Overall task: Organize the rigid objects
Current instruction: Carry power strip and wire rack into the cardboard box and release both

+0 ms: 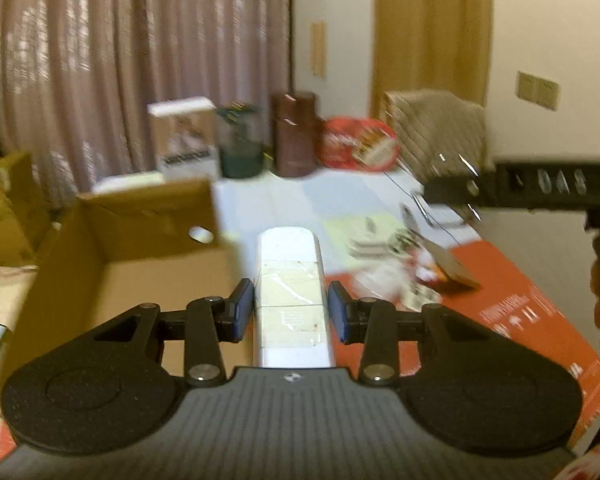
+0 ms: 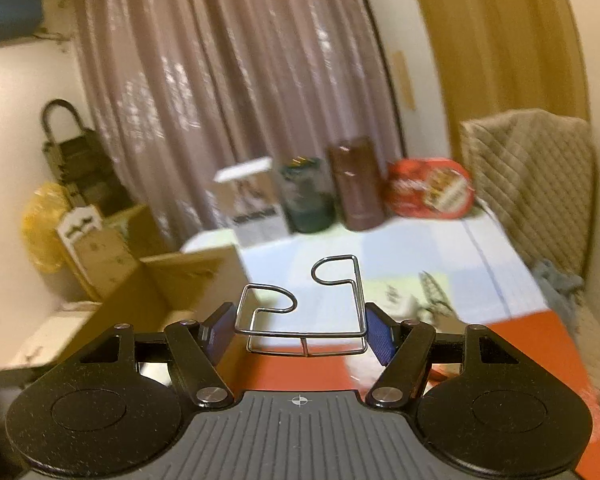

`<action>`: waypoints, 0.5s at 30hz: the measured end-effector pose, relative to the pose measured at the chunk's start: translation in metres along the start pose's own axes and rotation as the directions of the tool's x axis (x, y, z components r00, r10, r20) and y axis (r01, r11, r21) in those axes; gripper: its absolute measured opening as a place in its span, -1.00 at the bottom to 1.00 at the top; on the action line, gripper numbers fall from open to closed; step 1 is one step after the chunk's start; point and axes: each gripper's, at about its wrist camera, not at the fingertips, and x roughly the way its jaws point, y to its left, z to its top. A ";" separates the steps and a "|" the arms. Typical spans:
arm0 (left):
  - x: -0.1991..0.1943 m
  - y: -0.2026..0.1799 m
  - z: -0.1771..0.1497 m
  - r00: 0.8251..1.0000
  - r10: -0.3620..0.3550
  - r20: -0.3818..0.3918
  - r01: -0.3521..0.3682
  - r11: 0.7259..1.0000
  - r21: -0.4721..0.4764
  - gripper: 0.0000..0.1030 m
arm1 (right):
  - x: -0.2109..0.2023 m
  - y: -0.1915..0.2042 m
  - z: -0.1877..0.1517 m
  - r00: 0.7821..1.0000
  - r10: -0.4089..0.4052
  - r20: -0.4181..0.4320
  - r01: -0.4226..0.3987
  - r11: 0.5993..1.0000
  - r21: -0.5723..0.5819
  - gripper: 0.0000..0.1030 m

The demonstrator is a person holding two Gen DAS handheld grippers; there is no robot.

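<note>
My left gripper [image 1: 291,316] is shut on a long white remote-like bar [image 1: 290,280] patched with clear tape, held above the table beside an open cardboard box [image 1: 112,264]. My right gripper [image 2: 300,326] is shut on a bent wire rack [image 2: 304,308] with two curled hooks, held above the table. The right gripper also shows in the left wrist view [image 1: 456,190] at the right, with the wire glinting at its tip. The cardboard box shows in the right wrist view [image 2: 180,280] at the left.
At the table's far end stand a white carton [image 1: 186,136], a dark green jar [image 1: 239,142], a brown canister [image 1: 294,134] and a red round tin [image 1: 358,142]. Leaflets and small items [image 1: 404,256] lie on the red board [image 1: 512,304]. A padded chair [image 1: 436,132] is at the right.
</note>
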 end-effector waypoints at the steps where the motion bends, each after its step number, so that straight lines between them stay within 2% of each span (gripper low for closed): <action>1: -0.005 0.012 0.004 1.000 0.019 0.001 -0.019 1.000 -0.003 -0.32 | 0.003 0.007 0.001 1.000 0.023 -0.003 -0.023 1.000 -0.001 0.26; 5: -0.017 0.062 0.010 0.995 0.098 -0.014 -0.098 0.995 -0.006 -0.32 | 0.022 0.040 -0.005 0.990 0.135 -0.047 -0.136 0.990 -0.031 0.26; 8: -0.020 0.095 0.010 0.991 0.128 -0.035 -0.129 0.991 -0.019 -0.32 | 0.037 0.065 -0.011 0.974 0.208 -0.086 -0.213 0.976 -0.054 0.26; 15: -0.014 0.135 -0.002 0.985 0.149 -0.083 -0.153 0.987 -0.057 -0.32 | 0.064 0.105 -0.030 0.949 0.269 -0.164 -0.289 0.951 -0.110 0.26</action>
